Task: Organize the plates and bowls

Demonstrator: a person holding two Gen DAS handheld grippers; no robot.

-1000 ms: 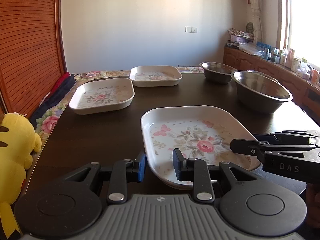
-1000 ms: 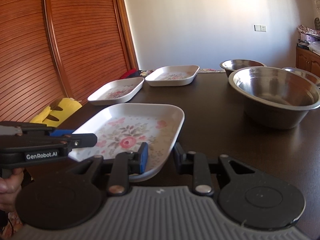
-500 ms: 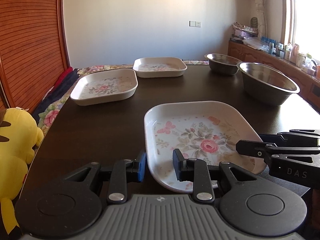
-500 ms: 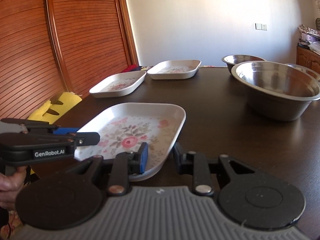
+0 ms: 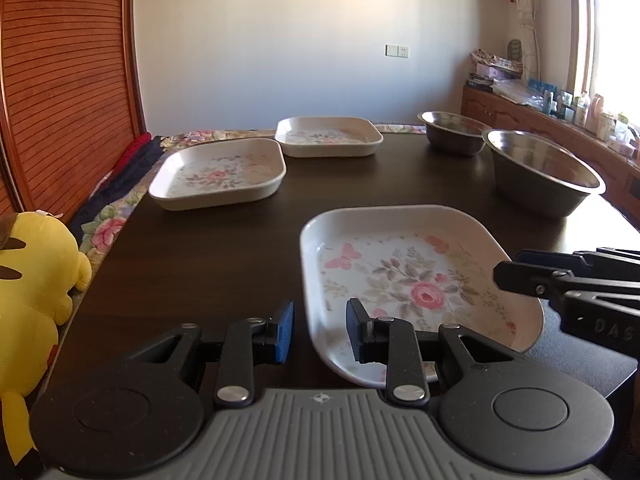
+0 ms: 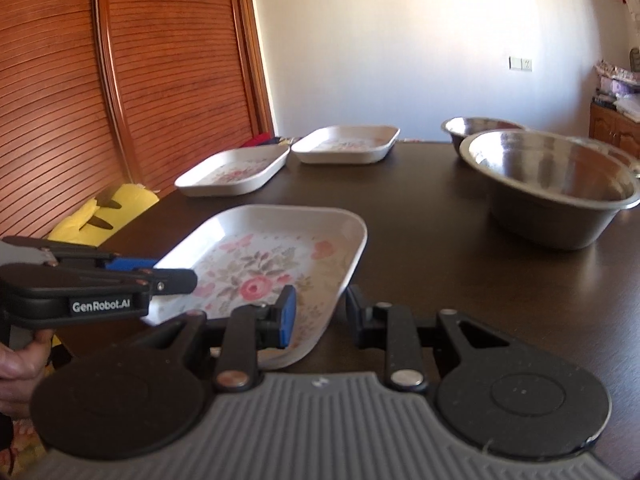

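The near rim of the floral plate point(image 5: 404, 280) is hidden behind the left gripper point(image 5: 320, 330). The yellow plush toy point(image 5: 28, 280) is cut by the left edge. Bottles on the windowsill point(image 5: 576, 106) are too small to identify. The hand point(image 6: 16, 364) is cropped.

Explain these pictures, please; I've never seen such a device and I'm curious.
A person holds a claw tool in each hand, and a camera on each looks along its fingers. One picture is from the left claw, the other from the right claw. On the dark table stand a middle plate, a far plate, a large steel bowl and a small steel bowl. Both claws grip the nearest plate by its left and right edges, apparently holding it together.
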